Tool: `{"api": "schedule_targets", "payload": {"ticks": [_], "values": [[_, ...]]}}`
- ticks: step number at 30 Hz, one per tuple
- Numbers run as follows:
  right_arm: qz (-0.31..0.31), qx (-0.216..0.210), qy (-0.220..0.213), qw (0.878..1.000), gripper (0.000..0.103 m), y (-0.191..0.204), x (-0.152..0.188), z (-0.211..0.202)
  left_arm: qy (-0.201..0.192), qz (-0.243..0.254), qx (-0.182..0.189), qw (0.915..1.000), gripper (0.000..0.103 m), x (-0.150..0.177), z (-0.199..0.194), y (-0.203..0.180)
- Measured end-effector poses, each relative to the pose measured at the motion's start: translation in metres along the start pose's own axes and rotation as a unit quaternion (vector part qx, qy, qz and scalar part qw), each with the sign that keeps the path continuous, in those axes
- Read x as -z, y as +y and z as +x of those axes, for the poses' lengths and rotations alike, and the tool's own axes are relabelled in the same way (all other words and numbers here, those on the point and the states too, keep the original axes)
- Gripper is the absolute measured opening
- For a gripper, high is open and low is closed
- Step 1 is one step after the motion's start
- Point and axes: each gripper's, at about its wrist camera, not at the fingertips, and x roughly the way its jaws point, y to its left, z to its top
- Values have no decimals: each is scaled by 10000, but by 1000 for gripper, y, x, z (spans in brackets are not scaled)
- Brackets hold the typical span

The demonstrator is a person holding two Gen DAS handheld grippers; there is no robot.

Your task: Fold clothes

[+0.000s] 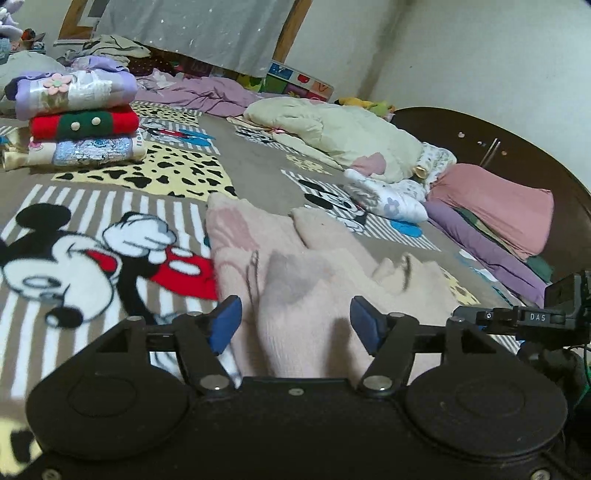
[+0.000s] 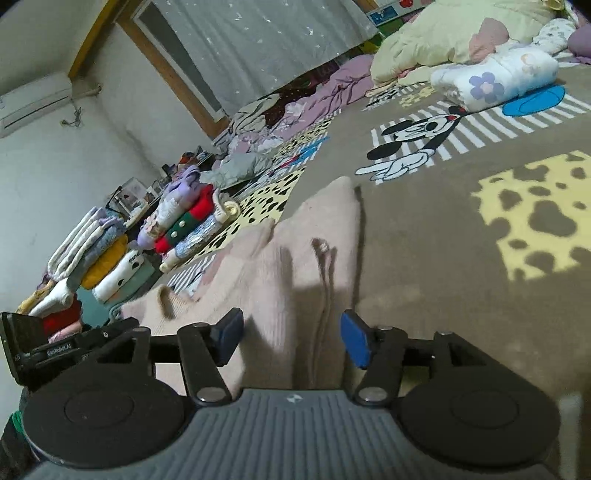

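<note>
A pale pink knitted garment (image 1: 295,266) lies rumpled on the cartoon-print blanket (image 1: 92,229). My left gripper (image 1: 293,321) stands open just over its near part, blue pads (image 1: 225,323) wide apart with the cloth between and below them. In the right wrist view the same pink garment (image 2: 295,258) stretches away from my right gripper (image 2: 291,336), which is open over its near edge; nothing is pinched. The right gripper's black body (image 1: 535,317) shows at the right edge of the left wrist view.
A stack of folded clothes (image 1: 74,118) stands at the back left, with more stacks (image 2: 103,262) beside it. A heap of unfolded cream and white clothes (image 1: 351,147) and pink and purple cloth (image 1: 491,214) lies right. Wall and curtain (image 1: 192,33) behind.
</note>
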Motion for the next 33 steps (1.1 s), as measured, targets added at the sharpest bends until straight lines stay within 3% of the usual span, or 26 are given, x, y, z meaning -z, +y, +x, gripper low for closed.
{"api": "schedule_targets", "payload": {"ticks": [8,9,10,13,15,19,22,26,27,28,30,31,33], "values": [[-289,-130,9,9995,57,12,18,-21,126,-243,155,9995,64,20,1,1],[-316,-155,10,9994,51,14,20,-22,106,-159,168,9997,60,20,1,-1],[-306,-219,8,9993,47,13,21,-20,87,-74,182,9998,44,20,1,-3],[-321,-293,16,9991,40,13,21,-14,29,178,221,9996,20,20,1,-10],[-402,-278,-4,9988,31,15,21,-10,-10,346,248,9991,13,20,1,-14],[-810,-170,-149,9965,23,27,21,-13,-87,682,301,9972,11,20,1,-23],[-1366,-150,-199,9903,23,40,24,-24,-117,1406,485,9888,11,32,-8,-28],[-2303,-291,-157,9725,24,53,35,-35,-162,1880,699,9795,12,43,-15,-27],[-2563,-324,-142,9660,24,56,38,-38,-170,1865,722,9797,13,44,-15,-26],[-2707,-358,-137,9619,24,57,41,-40,-174,1839,715,9802,23,44,-14,-25],[-2709,-447,-133,9615,28,55,42,-44,-149,1751,656,9823,34,42,-8,-24],[-2661,-462,-156,9627,29,53,40,-44,-131,1698,622,9834,32,41,-5,-23],[-2555,-498,-193,9653,30,50,38,-43,-160,1573,673,9851,13,36,-1,-23]]}}
